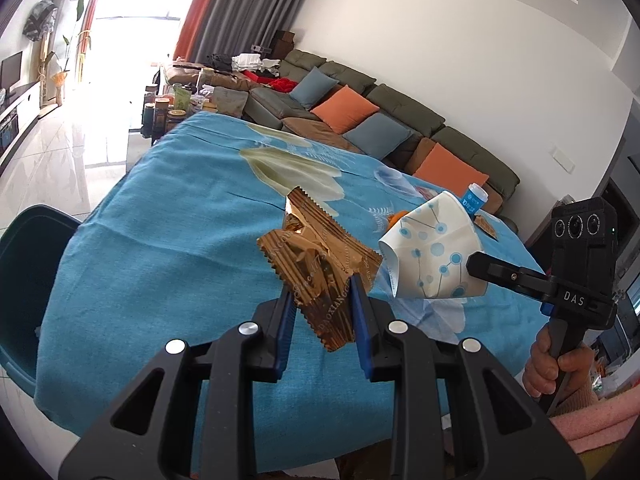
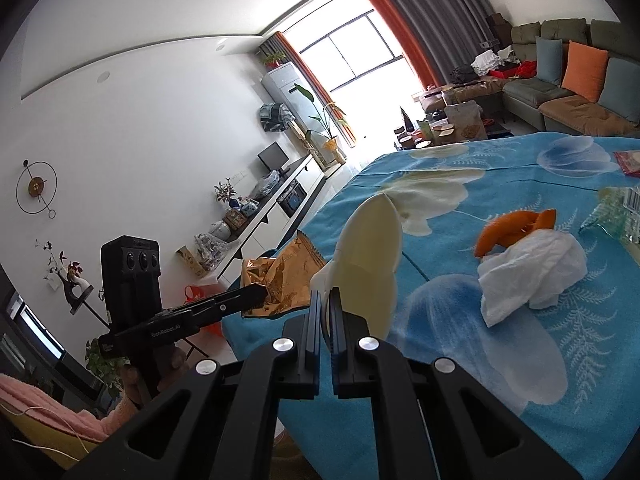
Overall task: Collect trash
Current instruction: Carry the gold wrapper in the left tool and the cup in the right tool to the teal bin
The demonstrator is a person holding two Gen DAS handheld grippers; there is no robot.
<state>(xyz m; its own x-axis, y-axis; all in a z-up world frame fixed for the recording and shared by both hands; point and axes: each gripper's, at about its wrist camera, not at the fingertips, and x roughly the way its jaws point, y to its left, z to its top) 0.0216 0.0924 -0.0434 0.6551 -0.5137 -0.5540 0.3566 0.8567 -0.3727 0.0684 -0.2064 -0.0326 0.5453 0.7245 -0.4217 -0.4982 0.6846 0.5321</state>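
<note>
Two pieces of trash are in hand, lifted off the counter point(image 1: 168, 208), and several more wait. The left hand-held gripper point(image 1: 322, 300), at the lower middle of its own view, is closed on a gold wrapper point(image 1: 316, 256): crinkled, glossy foil with zigzag-cut edges and printed lettering, folded and dented. The right hand-held gripper point(image 2: 326, 316), low in the centre of its view, is pinched nearly tight on the wall of a crushed paper cup point(image 2: 370, 256). The cup is flattened into a pointed, boat-like shape, cream inside, white with blue dots and lines on the outside as the left view shows.

Lying on the counter, right of centre in the right view, are a crumpled white tissue point(image 2: 528, 272), soft and wadded, touching a curl of orange peel point(image 2: 508, 228) behind it. At the right edge lies a clear, shiny plastic wrapper point(image 2: 616, 216), and further up a small red packet point(image 2: 630, 162). A blue cloth with pale flower prints covers the counter.

No bin is surely identifiable, so I judge the task as early: two items held, none seen dropped off, at least four left.
</note>
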